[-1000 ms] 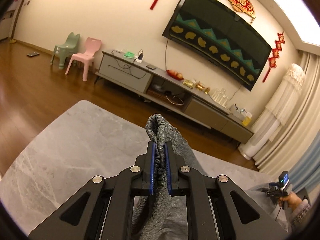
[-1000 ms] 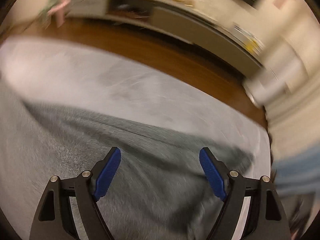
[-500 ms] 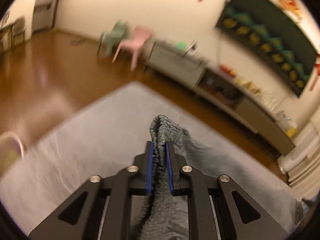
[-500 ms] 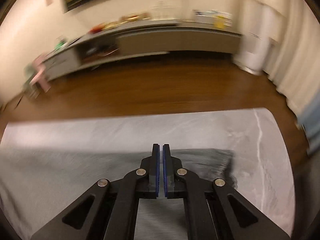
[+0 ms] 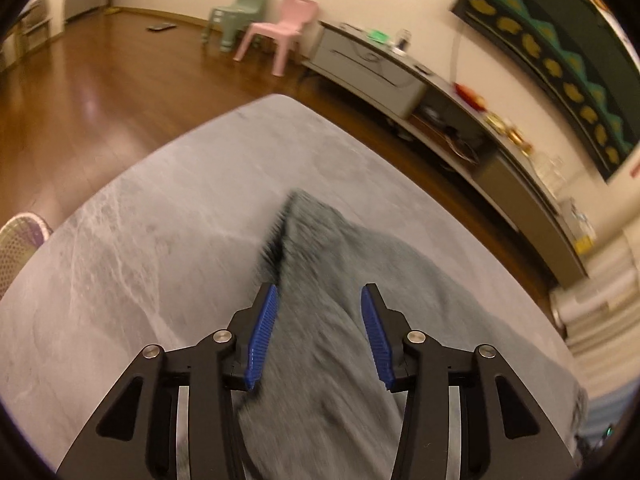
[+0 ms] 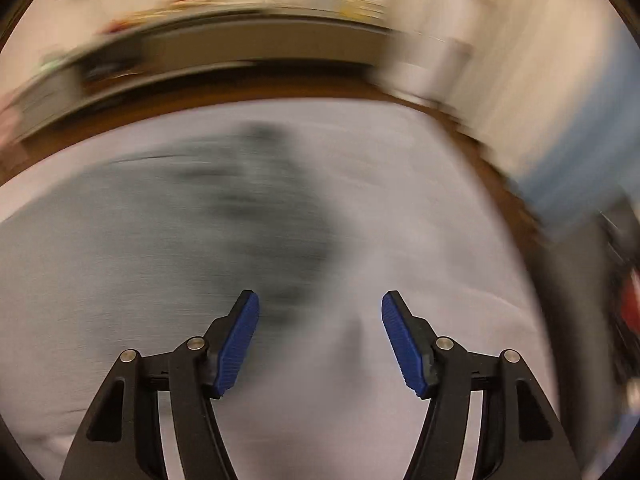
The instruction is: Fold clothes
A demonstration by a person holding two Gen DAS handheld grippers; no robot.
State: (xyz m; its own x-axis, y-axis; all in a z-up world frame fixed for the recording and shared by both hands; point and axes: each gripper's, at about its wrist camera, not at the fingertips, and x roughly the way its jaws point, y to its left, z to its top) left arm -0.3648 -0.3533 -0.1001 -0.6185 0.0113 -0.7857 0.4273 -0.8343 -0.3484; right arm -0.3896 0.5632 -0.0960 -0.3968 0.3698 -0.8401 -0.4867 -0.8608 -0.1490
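Spanning wooden floor (image 5: pixel 80 92): grey rug (image 5: pixel 160 220).

Both views ride close above the grey bench (image 5: pixel 132 248), each looking steeply down past its own tongs; both take in the grey garment (image 5: pixel 344 304), the wooden floor (image 5: pixel 80 92) and the long cabinet (image 5: pixel 460 120); the right view is blurred

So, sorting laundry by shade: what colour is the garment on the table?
Heathered grey garment, clearest in the left wrist view.
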